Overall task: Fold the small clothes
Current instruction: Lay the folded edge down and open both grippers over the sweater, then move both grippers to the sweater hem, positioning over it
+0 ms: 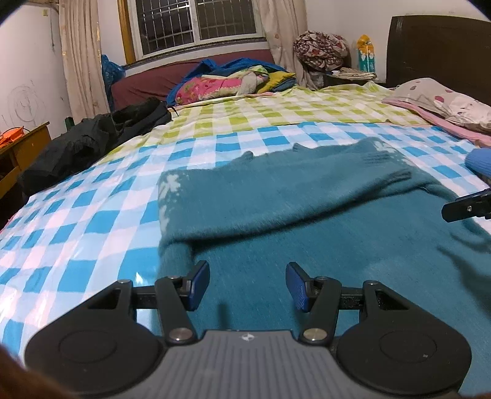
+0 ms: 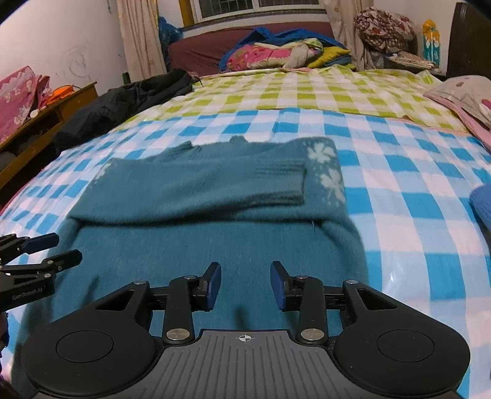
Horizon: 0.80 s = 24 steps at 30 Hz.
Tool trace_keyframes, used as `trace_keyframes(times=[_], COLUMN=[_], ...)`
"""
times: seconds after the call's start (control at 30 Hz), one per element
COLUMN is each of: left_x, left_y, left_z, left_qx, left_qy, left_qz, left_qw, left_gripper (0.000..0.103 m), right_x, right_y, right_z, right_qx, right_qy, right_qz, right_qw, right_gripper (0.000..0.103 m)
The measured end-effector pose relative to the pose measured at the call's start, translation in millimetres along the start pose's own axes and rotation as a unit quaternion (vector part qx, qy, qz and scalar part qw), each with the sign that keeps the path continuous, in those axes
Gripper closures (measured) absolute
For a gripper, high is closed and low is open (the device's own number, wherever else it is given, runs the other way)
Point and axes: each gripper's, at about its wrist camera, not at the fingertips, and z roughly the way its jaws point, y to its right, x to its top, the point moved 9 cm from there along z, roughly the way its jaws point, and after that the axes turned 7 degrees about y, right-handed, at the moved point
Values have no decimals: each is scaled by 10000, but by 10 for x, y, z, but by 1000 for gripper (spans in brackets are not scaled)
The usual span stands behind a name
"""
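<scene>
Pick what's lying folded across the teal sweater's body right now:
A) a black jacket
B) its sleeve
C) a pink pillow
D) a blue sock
B: the sleeve lies across the teal sweater, its ribbed cuff ending by the white flower pattern.

Bedroom, white walls scribbled with faint pencil circles. Barred window at the far end, dark outside (night, going by the panes), cream curtains on both sides. Wide bed under a glossy checked cover, blue-and-white near, green-and-white beyond. Maroon headboard below the window, a second, dark wooden headboard at right. Wooden desk against the left wall. Black jacket slumped on the bed's left edge. Bright bedding heaped at the far end.
</scene>
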Motion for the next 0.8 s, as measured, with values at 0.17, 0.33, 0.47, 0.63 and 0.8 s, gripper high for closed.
trace_keyframes(times=[0.17, 0.33, 0.47, 0.63, 0.8], left_x=[-120, -280, -456, -714, -911], left_y=[66, 108, 93, 11, -47], left_z=[-169, -339, -499, -721, -949], left_qx=[-55, -98, -83, 39, 180], left_qy=[-108, -236, -369, -655, -841], left_qz=[24, -13, -127, -353, -436], left_qw=[9999, 9997, 9992, 9972, 9953], left_gripper=[43, 43, 43, 43, 43], right_x=[-187, -350, -513, -730, -929], right_y=[10, -15, 6, 76, 160], right_z=[-181, -365, -495, -678, -872], right_qx=[49, 80, 42, -28, -182], right_qy=[-114, -148, -205, -325, -365], right_qz=[55, 68, 36, 21, -19], right_qw=[9999, 9998, 9998, 9995, 9992], right_gripper=[65, 65, 62, 61, 59])
